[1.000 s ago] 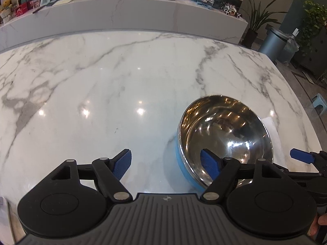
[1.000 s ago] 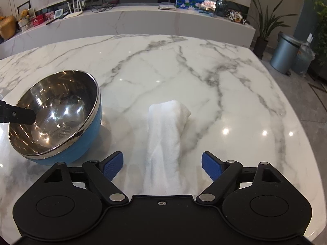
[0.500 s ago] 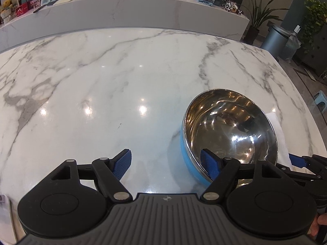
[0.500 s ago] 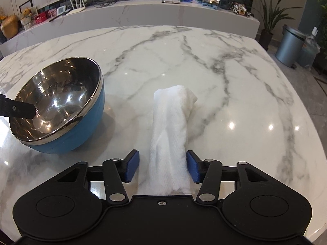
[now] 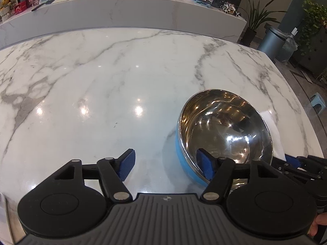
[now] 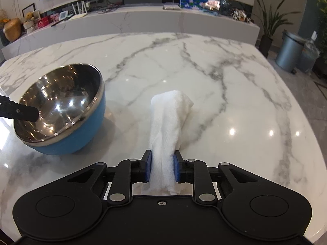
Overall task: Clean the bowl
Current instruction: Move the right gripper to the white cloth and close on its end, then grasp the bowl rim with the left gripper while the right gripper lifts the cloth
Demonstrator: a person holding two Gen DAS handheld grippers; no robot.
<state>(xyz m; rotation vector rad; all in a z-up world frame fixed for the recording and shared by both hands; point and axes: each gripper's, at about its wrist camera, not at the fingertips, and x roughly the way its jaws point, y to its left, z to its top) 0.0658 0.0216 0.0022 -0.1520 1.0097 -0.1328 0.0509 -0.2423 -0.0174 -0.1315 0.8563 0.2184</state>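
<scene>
A steel bowl with a blue outside (image 5: 222,130) (image 6: 61,110) sits tilted on the marble table. My left gripper (image 5: 166,163) is open, its right finger (image 5: 205,164) over the bowl's near rim, its left finger outside the bowl; that finger also shows in the right wrist view (image 6: 19,112). A folded white cloth (image 6: 167,134) lies right of the bowl; its far end shows behind the bowl (image 5: 273,130). My right gripper (image 6: 162,168) is shut on the cloth's near end.
The marble table (image 5: 122,77) stretches wide to the left and far side. A long marble counter (image 6: 143,20) with small items stands behind it. A grey bin (image 6: 288,51) and plants stand on the floor at the right.
My right gripper has closed from wide open onto the white cloth. The left gripper stays open at the bowl's rim, and the bowl has shifted slightly.
</scene>
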